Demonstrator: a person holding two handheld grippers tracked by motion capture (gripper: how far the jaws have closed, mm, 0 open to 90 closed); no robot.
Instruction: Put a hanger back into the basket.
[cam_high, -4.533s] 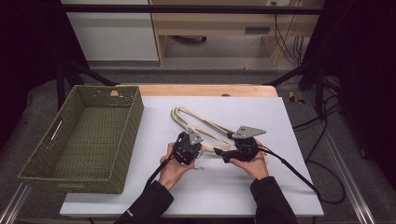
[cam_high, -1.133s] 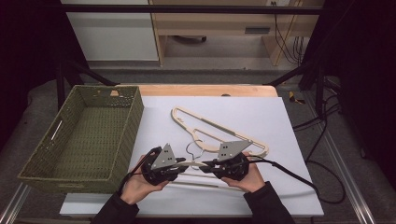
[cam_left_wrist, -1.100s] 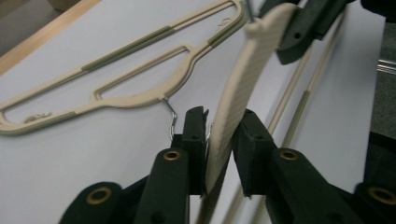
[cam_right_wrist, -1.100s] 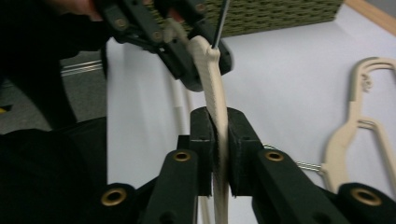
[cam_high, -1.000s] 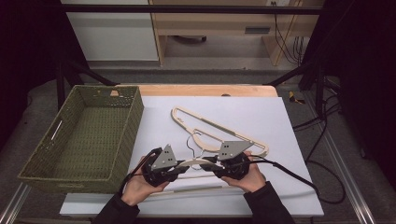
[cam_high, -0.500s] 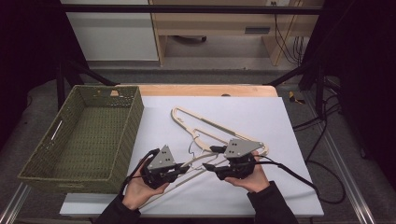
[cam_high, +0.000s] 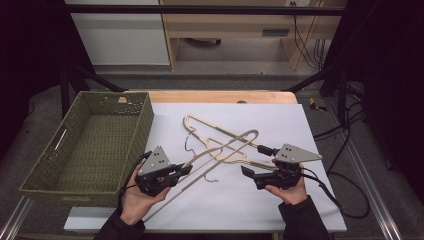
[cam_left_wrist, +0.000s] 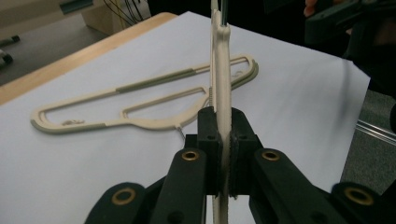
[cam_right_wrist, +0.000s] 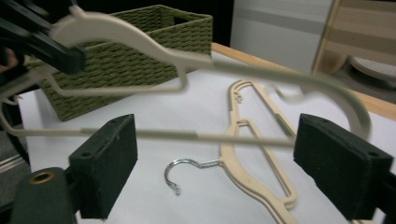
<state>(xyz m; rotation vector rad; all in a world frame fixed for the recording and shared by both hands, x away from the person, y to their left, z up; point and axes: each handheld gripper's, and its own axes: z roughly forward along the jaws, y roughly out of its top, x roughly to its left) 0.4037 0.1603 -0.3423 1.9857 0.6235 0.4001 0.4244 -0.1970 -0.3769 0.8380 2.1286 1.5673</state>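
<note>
A beige plastic hanger (cam_high: 249, 135) slants up off the table, its near end clamped between the pads of my left gripper (cam_high: 186, 169). In the left gripper view the jaws (cam_left_wrist: 222, 144) are shut on the edge of this hanger (cam_left_wrist: 220, 84). My right gripper (cam_high: 253, 161) stands to the right of it, its jaws having just been opening; they now stand wide. In the right gripper view the raised hanger (cam_right_wrist: 210, 60) crosses above the open pads (cam_right_wrist: 107, 163), untouched. A second beige hanger (cam_high: 215, 125) lies flat on the table, its metal hook (cam_right_wrist: 180, 173) in front of the right gripper (cam_right_wrist: 224, 172).
A green woven basket (cam_high: 142, 130) stands at the table's left, seen too in the right gripper view (cam_right_wrist: 140, 46). White sheet (cam_high: 280, 200) covers the tabletop, with a wooden strip (cam_high: 225, 96) at the back. Black cables (cam_high: 340, 192) trail off the right side.
The right gripper has opened, let go of the hanger and drawn away to the right. The left gripper has risen, tilting the hanger up off the table.
</note>
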